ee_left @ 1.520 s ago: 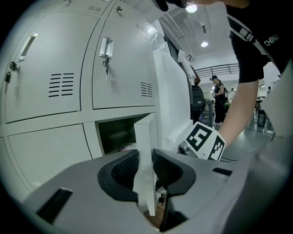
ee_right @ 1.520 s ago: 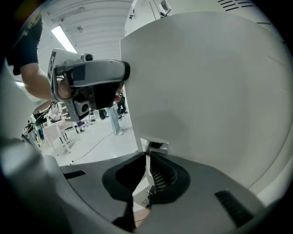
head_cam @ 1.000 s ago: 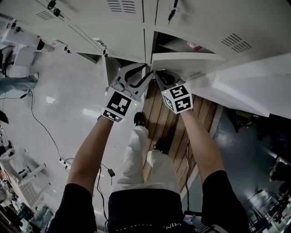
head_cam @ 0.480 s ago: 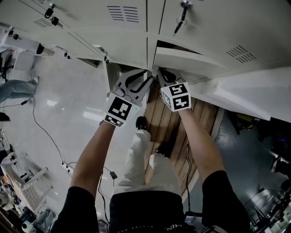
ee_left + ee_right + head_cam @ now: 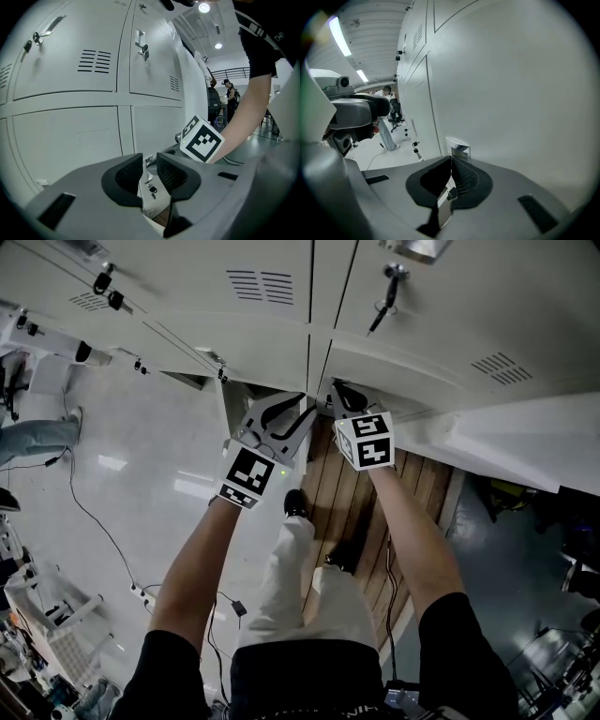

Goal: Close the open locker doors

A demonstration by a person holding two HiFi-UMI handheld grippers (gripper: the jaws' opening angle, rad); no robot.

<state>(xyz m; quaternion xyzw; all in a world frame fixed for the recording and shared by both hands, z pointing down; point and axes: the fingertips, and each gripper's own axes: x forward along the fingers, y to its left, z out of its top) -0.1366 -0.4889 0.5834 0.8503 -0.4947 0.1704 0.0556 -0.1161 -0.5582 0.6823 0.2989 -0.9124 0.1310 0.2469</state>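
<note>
Locker door swung nearly shut; left hand-held gripper open and empty, right hand-held gripper closed.

No readable text, label, brand or number on any locker door or elsewhere

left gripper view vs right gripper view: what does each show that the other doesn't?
Only the left gripper view: the left gripper, fingers apart; a marker cube and a forearm to its right. Only the right gripper view: the right gripper, fingers together; a metal latch just ahead; a ceiling strip light. Both: pale locker doors with vent slots.
</note>
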